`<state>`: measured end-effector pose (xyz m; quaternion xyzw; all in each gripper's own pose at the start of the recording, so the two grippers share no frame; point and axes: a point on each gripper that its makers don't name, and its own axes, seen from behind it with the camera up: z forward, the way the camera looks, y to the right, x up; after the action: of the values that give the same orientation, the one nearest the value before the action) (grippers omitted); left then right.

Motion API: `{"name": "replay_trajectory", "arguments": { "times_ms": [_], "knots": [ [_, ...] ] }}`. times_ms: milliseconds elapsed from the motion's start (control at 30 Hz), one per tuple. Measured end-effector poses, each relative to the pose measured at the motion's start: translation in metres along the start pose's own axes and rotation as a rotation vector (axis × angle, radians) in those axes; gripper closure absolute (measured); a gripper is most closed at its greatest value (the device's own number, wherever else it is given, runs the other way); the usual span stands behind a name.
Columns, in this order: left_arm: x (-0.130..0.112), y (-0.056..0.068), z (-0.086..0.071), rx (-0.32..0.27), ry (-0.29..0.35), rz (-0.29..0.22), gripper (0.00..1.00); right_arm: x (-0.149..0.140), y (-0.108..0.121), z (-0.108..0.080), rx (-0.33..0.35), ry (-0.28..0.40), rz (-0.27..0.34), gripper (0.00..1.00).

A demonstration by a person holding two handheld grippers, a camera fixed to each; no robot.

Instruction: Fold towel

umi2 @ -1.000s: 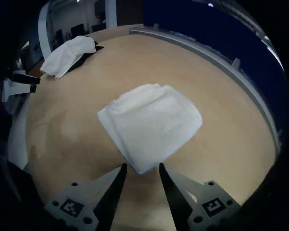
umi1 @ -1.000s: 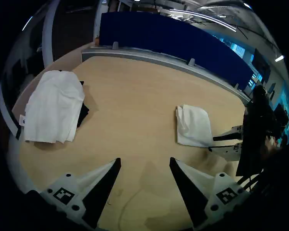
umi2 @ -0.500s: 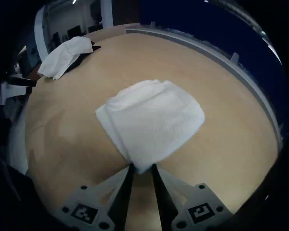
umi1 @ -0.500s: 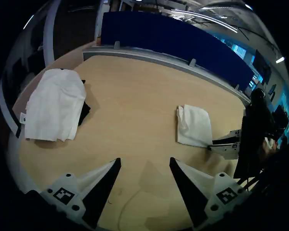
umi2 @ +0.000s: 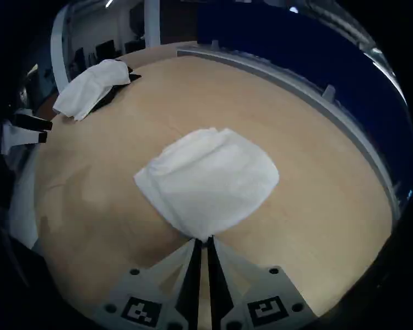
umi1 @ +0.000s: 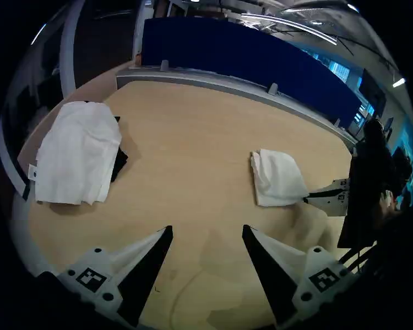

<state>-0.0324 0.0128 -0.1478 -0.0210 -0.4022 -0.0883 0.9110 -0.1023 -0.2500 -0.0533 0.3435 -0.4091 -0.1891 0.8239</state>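
A folded white towel [umi2: 209, 179] lies on the wooden table [umi2: 311, 181] in the right gripper view. My right gripper [umi2: 202, 243] is shut on the towel's near corner, which lifts a little off the wood. The left gripper view shows the same towel [umi1: 276, 177] at centre right, with the right gripper [umi1: 311, 196] pinching its corner. My left gripper [umi1: 206, 232] hovers open over bare table [umi1: 195, 143], with nothing between its fingers.
A second white cloth [umi1: 77, 151] lies over a dark object [umi1: 119, 158] at the table's far left; it also appears as the cloth [umi2: 93, 87] at upper left in the right gripper view. A grey rail [umi1: 228, 85] and blue partition [umi1: 250, 52] border the table's far side.
My right gripper closed from open onto the towel's near corner and lifted it slightly. The left gripper stayed still and open.
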Motion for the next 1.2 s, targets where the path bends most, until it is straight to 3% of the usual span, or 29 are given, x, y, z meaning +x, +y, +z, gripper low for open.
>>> {"name": "replay_trajectory", "arguments": {
  "times_ms": [200,433,667,867,1200],
  "knots": [
    [0.011,0.002,0.0,-0.009,0.015,0.012,0.07,0.043,0.01,-0.024,-0.025,0.081,-0.032,0.93],
    [0.028,0.007,0.0,-0.028,0.043,0.032,0.06,0.091,0.02,-0.067,-0.07,0.163,-0.096,0.93],
    [0.037,0.017,-0.004,-0.053,0.058,0.057,0.07,0.126,0.028,-0.11,-0.107,0.228,-0.12,0.93],
    [0.043,0.028,-0.006,-0.074,0.064,0.071,0.07,0.139,0.038,-0.138,-0.133,0.263,-0.125,0.93],
    [0.05,0.043,-0.006,-0.093,0.078,0.094,0.07,0.137,0.067,-0.17,-0.167,0.284,-0.095,0.93]
  ]
}}
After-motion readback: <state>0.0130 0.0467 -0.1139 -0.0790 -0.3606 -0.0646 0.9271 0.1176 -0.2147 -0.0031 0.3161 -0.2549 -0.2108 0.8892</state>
